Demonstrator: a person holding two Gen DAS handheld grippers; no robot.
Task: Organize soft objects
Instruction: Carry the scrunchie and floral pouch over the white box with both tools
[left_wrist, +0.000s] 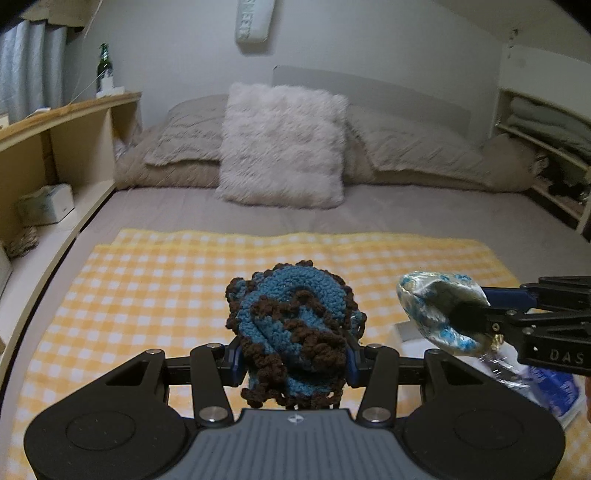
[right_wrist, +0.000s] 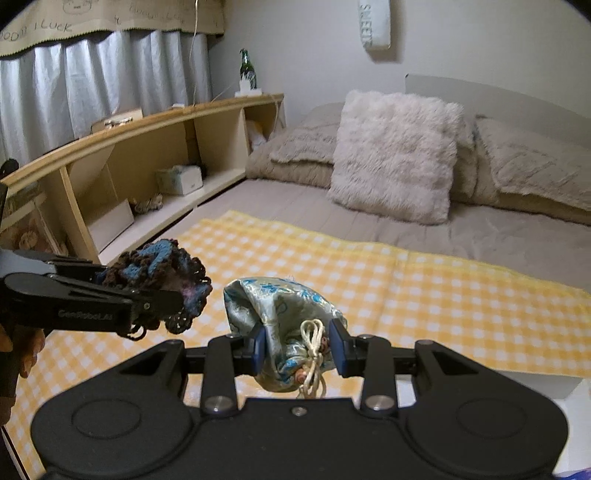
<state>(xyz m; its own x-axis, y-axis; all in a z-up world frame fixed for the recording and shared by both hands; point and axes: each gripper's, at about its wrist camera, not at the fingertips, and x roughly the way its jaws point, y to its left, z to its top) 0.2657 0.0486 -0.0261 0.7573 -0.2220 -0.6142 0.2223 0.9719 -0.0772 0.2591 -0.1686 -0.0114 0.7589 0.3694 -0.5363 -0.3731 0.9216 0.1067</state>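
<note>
A blue and brown crocheted piece is bunched between the pads of my left gripper, which is shut on it and holds it above the yellow checked blanket. From the right wrist view the same piece hangs at the left in that gripper. My right gripper is shut on a silvery blue-patterned drawstring pouch with a cream cord. In the left wrist view the pouch floats at the right, off the bed.
A fluffy white cushion leans on beige pillows at the head of the bed. A wooden shelf with a tissue box and a green bottle runs along the left. A plastic-wrapped packet lies at the right.
</note>
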